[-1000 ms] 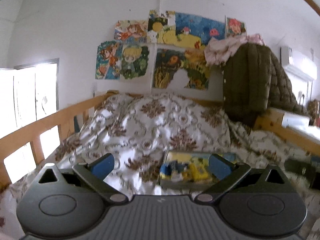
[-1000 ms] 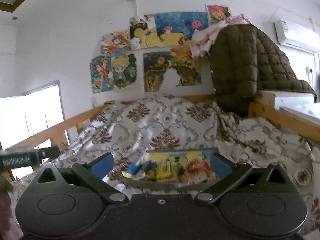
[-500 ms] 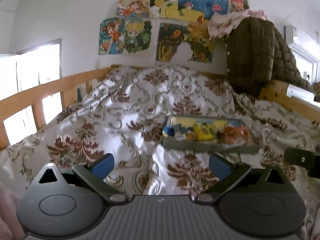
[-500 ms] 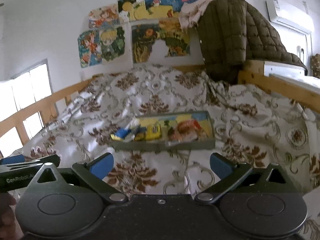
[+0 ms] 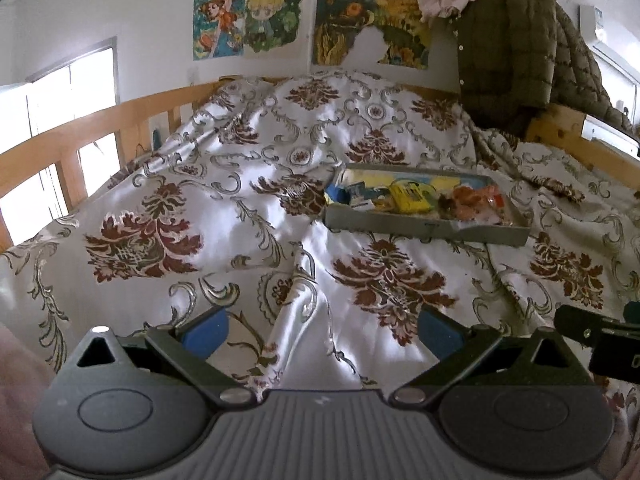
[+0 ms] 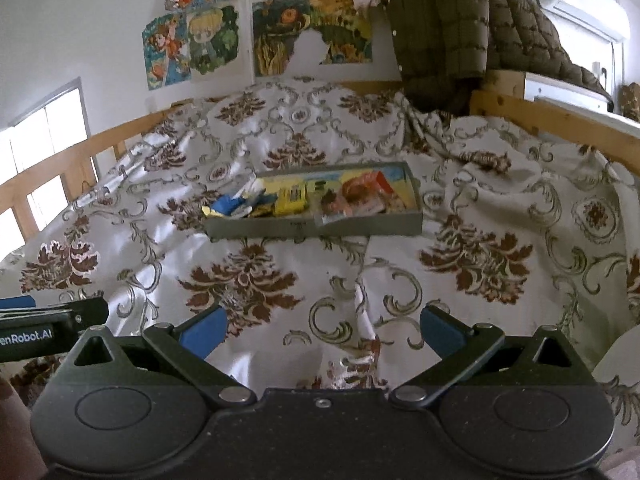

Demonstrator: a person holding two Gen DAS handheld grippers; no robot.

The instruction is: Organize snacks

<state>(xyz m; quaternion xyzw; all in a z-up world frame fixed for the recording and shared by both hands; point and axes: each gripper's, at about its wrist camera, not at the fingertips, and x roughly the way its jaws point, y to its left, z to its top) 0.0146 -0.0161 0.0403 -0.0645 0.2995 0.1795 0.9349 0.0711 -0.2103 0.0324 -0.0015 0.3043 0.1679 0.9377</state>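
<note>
Both cameras have tilted down since a second ago: the posters (image 5: 260, 20) have slid to the top edge and the tray (image 5: 424, 229) now sits mid-frame instead of right behind the fingers. We see the left gripper (image 5: 322, 332) spread wide, blue pads apart, nothing between them, only the patterned bedspread (image 5: 224, 208) behind. The right gripper (image 6: 320, 330) is the same: wide apart, empty, touching nothing we can see. One grey tray, right of centre in the left view and centre in the right view, well beyond both grippers. Snacks inside it: one yellow packet (image 6: 291, 199) in the middle, blue wrappers (image 6: 228, 204) at the left end, orange-red packets (image 6: 360, 192) at the right; we can't get an exact count. One brown jacket (image 6: 452, 28) hangs upper right.
</note>
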